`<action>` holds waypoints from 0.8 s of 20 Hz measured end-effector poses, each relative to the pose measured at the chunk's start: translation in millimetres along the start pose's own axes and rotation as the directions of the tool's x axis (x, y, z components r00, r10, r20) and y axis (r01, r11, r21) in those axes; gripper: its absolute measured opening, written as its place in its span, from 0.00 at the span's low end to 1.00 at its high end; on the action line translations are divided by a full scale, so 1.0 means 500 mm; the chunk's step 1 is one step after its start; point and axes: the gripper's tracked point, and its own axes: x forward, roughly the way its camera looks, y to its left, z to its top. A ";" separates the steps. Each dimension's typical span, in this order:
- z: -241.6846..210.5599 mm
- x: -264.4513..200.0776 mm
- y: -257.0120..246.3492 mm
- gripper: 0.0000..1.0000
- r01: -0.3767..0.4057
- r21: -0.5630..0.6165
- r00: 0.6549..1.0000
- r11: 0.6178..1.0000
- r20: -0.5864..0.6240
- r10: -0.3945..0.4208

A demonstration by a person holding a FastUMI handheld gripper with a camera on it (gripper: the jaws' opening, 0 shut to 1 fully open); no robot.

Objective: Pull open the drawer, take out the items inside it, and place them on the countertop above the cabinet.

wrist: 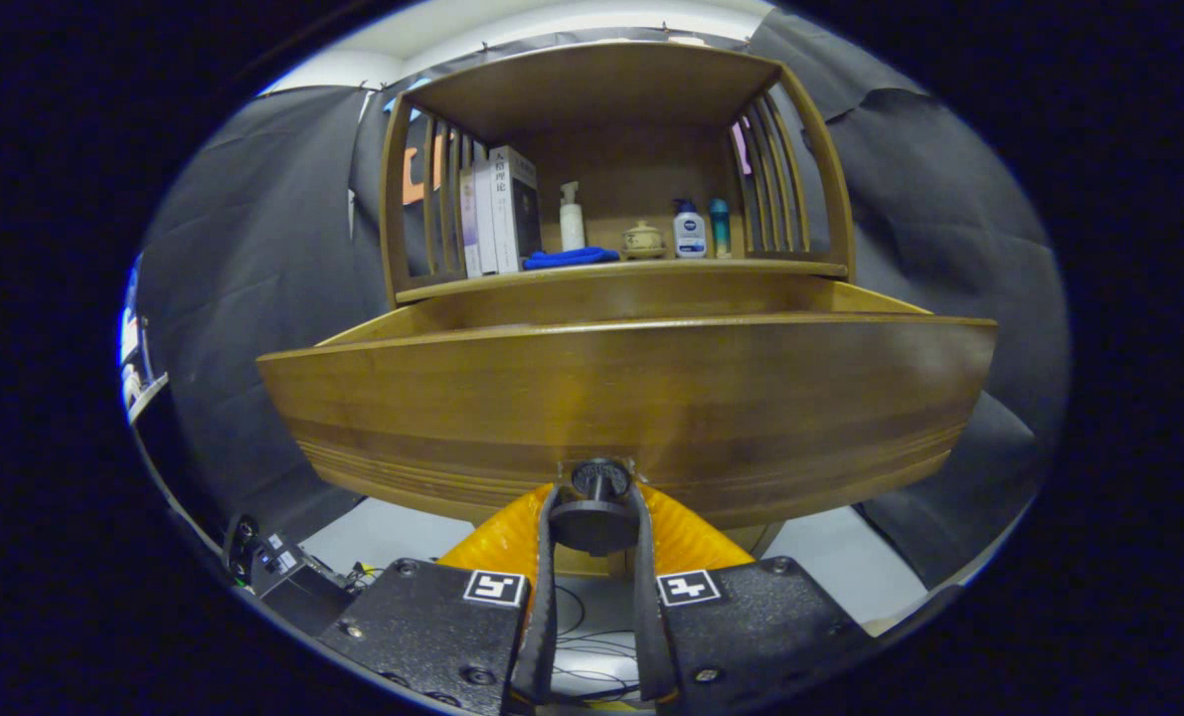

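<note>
The wooden drawer front (641, 398) looms right ahead of me, pulled out from the cabinet, with its side walls running back toward the countertop (621, 273). A black round knob (596, 517) sticks out of the drawer front low at its middle. My gripper (594, 512) is shut on that knob, the orange fingers (500, 537) pressing it from both sides. The inside of the drawer is hidden behind its front panel.
On the countertop under the wooden shelf frame (611, 89) stand books (497, 209), a white pump bottle (572, 217), a folded blue cloth (570, 258), a small lidded pot (642, 240), a blue-and-white bottle (689, 231) and a teal tube (719, 227). Black gear (278, 567) and cables lie on the floor below.
</note>
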 end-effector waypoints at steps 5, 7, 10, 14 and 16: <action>-0.014 -0.023 0.002 0.48 0.000 -0.013 0.992 1.000 -0.125 -0.001; -0.003 -0.044 0.021 0.53 -0.032 0.007 0.988 0.999 -0.151 0.033; 0.024 -0.070 0.033 0.81 -0.060 -0.001 0.983 0.998 -0.172 0.059; 0.060 -0.117 0.078 0.93 -0.133 0.018 0.968 0.991 -0.213 0.134; 0.086 -0.129 0.095 0.92 -0.164 0.010 0.962 0.986 -0.221 0.162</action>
